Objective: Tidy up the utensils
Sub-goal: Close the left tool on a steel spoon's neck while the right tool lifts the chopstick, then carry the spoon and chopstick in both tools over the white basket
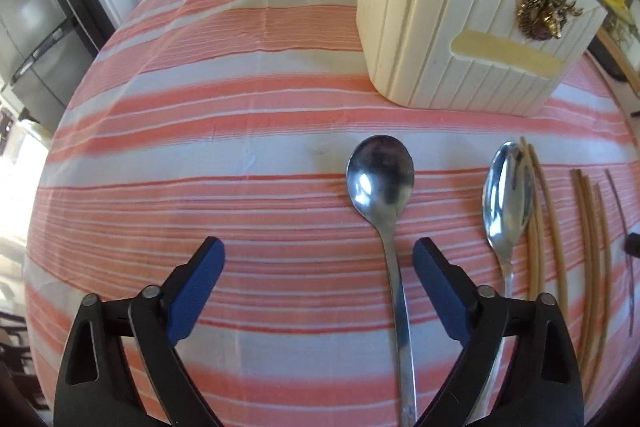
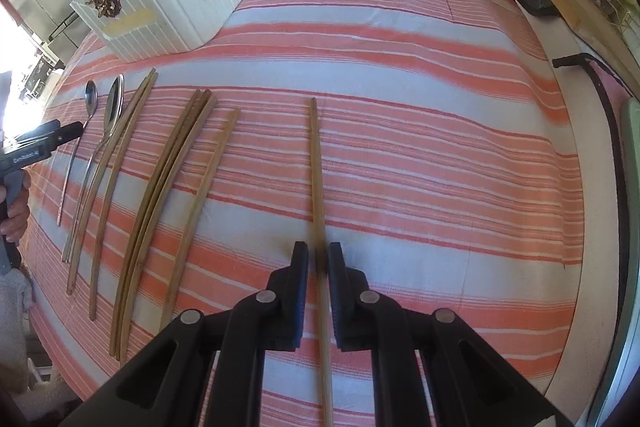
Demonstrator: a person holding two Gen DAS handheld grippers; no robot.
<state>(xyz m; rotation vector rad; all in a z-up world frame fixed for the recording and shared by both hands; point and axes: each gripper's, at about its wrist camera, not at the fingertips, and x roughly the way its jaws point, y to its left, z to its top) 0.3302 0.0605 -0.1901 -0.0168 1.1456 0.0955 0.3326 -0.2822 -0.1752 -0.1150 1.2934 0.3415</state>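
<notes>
The right tongs (image 2: 318, 259) were clamped on a lone chopstick (image 2: 316, 163) lying on the desk (image 2: 400, 107), the left tongs (image 1: 318, 267) held apart over a spoon (image 1: 382, 187), and slipping of the thin stick was judged likely.

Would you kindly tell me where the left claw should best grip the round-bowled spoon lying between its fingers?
Grip the round-bowled spoon on its thin handle below the bowl, coming from above. It lies flat on the striped cloth, handle running toward the open left claw, so the fingers can probably close across its narrow sides.
</notes>
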